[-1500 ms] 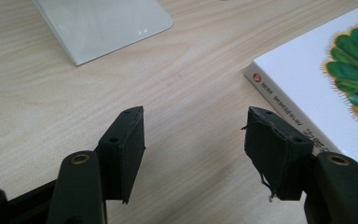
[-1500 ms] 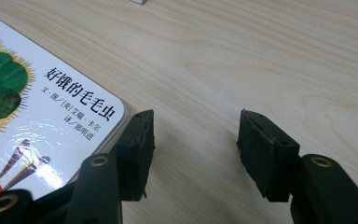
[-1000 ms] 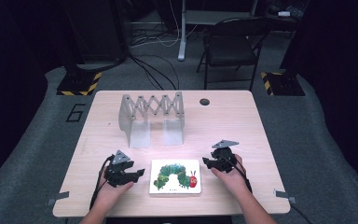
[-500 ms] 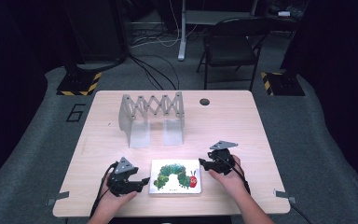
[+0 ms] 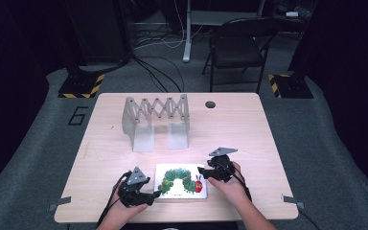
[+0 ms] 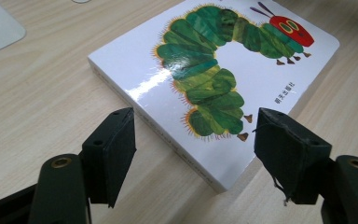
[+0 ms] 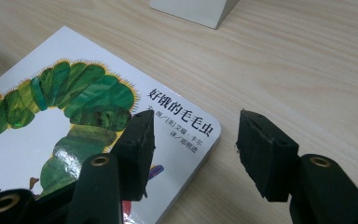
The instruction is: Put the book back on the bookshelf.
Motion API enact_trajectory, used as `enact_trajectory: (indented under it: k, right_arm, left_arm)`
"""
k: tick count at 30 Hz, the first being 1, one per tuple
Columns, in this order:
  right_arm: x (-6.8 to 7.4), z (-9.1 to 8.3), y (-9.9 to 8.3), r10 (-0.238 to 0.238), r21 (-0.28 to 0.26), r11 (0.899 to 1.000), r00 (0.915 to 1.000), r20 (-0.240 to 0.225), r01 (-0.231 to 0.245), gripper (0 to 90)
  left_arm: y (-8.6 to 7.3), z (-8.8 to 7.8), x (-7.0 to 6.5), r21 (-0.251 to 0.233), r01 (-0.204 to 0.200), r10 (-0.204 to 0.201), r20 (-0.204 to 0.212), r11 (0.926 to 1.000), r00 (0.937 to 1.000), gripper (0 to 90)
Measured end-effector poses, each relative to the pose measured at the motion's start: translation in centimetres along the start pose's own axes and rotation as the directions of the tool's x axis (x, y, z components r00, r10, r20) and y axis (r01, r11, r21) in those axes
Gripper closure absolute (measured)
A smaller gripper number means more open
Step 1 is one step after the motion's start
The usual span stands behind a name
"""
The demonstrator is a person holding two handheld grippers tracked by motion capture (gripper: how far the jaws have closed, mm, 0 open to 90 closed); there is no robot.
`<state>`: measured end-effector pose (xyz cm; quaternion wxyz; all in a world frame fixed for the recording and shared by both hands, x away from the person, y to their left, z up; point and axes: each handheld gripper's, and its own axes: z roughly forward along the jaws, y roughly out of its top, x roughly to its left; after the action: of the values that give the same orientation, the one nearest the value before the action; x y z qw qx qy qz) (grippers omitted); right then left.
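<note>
I am working at the near edge of the desk (image 5: pixel 249 120), a pale wood-grain top with rounded corners. The book (image 5: pixel 181 181) is lying flat there, close to the near edge and about midway along it, a thick square board book with a glossy white cover and rounded corners. A green caterpillar with a red head is arching across the cover, and black Chinese characters are running along one edge.

My left gripper (image 6: pixel 193 149) is sitting at the book's near left corner. Its blocky matte black jaws are standing apart and have just been opening; the corner is lying between them, and the pads are not pressing on it. In the high view this gripper (image 5: pixel 154 194) is showing its grey three-cornered plate on top.

My right gripper (image 7: pixel 193 140) is hovering at the book's right edge. Its jaws have just been parting slightly and are gripping nothing: one is hanging over the cover beside the characters, the other over bare wood.

Toward the far edge a grey rack (image 5: pixel 156 119) is standing, two smooth upright plates joined by a criss-cross scissor lattice. A small dark round hole (image 5: pixel 210 104) is sitting near the far edge, just right of it.
</note>
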<state>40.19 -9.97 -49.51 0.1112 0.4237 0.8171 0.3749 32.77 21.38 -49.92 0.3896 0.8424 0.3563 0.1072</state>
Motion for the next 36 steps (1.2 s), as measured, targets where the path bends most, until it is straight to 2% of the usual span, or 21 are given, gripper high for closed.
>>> enact_trajectory:
  k: [3, 5, 7, 8, 11, 12, 16, 18, 19, 21, 25, 26, 31, 32, 33, 36]
  right_arm:
    - [0.1, 0.2, 0.0, -0.015, 0.012, 1.000, 0.9999, -0.001, 0.015, 45.5]
    - [0.1, 0.5, 0.0, -0.027, 0.015, 1.000, 0.9996, -0.006, 0.027, 45.3]
    - [0.2, 0.8, 0.0, -0.012, 0.029, 1.000, 0.9999, -0.011, 0.012, 43.9]
    - [0.1, 0.8, 0.0, -0.009, 0.040, 0.999, 0.9999, -0.012, 0.009, 43.4]
    - [-0.1, 1.0, -0.1, -0.009, 0.041, 0.999, 0.9996, -0.027, 0.010, 42.4]
    - [-0.1, 1.1, -0.1, 0.012, 0.044, 0.999, 0.9990, -0.043, -0.010, 41.5]
    - [-0.1, 1.5, -0.1, 0.006, 0.048, 0.999, 0.9989, -0.047, -0.004, 41.0]
    - [0.1, 1.6, -0.1, 0.016, 0.063, 0.998, 0.9987, -0.049, -0.013, 40.8]
    - [0.1, 1.8, -0.1, -0.002, 0.052, 0.999, 0.9990, -0.045, 0.004, 40.6]
    - [0.2, 1.9, 0.0, 0.003, 0.067, 0.998, 0.9992, -0.040, 0.000, 39.8]
    - [0.1, 2.2, 0.1, -0.003, 0.056, 0.998, 0.9992, -0.040, 0.005, 39.7]
    - [0.1, 2.2, 0.2, 0.009, 0.063, 0.998, 0.9992, -0.039, -0.007, 39.7]
    - [-0.3, 2.3, 0.2, 0.015, 0.060, 0.998, 0.9990, -0.041, -0.013, 39.0]
    - [-0.4, 2.4, 0.2, 0.015, 0.058, 0.998, 0.9990, -0.043, -0.012, 38.8]
    - [-0.3, 2.4, 0.2, 0.036, 0.050, 0.998, 0.9982, -0.047, -0.034, 38.6]
    - [-0.7, 2.4, 0.3, 0.031, 0.055, 0.998, 0.9984, -0.048, -0.029, 38.6]
  left_arm:
    - [-0.1, 0.4, -0.2, -0.004, 0.001, -0.001, 0.003, 1.0000, 1.0000, 27.1]
    - [-0.2, 0.6, -0.3, 0.013, -0.010, 0.010, 0.001, 0.9999, 0.9999, 26.9]
    - [-0.2, 1.1, -0.5, 0.026, -0.021, 0.021, 0.005, 0.9994, 0.9998, 26.8]
    - [-0.3, 1.3, -0.7, 0.027, -0.012, 0.011, 0.013, 0.9996, 0.9999, 26.8]
    - [-0.4, 1.6, -0.8, 0.044, -0.021, 0.020, 0.022, 0.9988, 0.9996, 26.9]
    - [-0.5, 1.8, -1.0, 0.056, -0.027, 0.026, 0.020, 0.9980, 0.9995, 26.8]
    - [-0.5, 1.9, -1.0, 0.062, -0.030, 0.029, 0.020, 0.9976, 0.9994, 25.5]
    - [-0.6, 2.0, -1.1, 0.057, -0.034, 0.034, 0.004, 0.9978, 0.9994, 24.5]
    - [-0.7, 2.1, -1.2, 0.060, -0.037, 0.037, -0.002, 0.9975, 0.9993, 23.4]
    - [-0.7, 2.2, -1.3, 0.066, -0.044, 0.045, -0.010, 0.9969, 0.9990, 21.2]
    - [-0.8, 2.3, -1.3, 0.072, -0.041, 0.041, -0.001, 0.9966, 0.9991, 19.4]
    - [-0.8, 2.4, -1.4, 0.068, -0.044, 0.045, -0.016, 0.9967, 0.9988, 19.1]
    - [-0.8, 2.6, -1.7, 0.077, -0.047, 0.050, -0.036, 0.9959, 0.9981, 16.6]
    - [-0.8, 2.6, -1.8, 0.076, -0.037, 0.039, -0.029, 0.9965, 0.9988, 16.1]
    - [-0.8, 2.7, -1.8, 0.073, -0.041, 0.044, -0.036, 0.9965, 0.9984, 15.9]
    - [-0.7, 2.9, -2.0, 0.070, -0.045, 0.048, -0.048, 0.9966, 0.9977, 15.9]
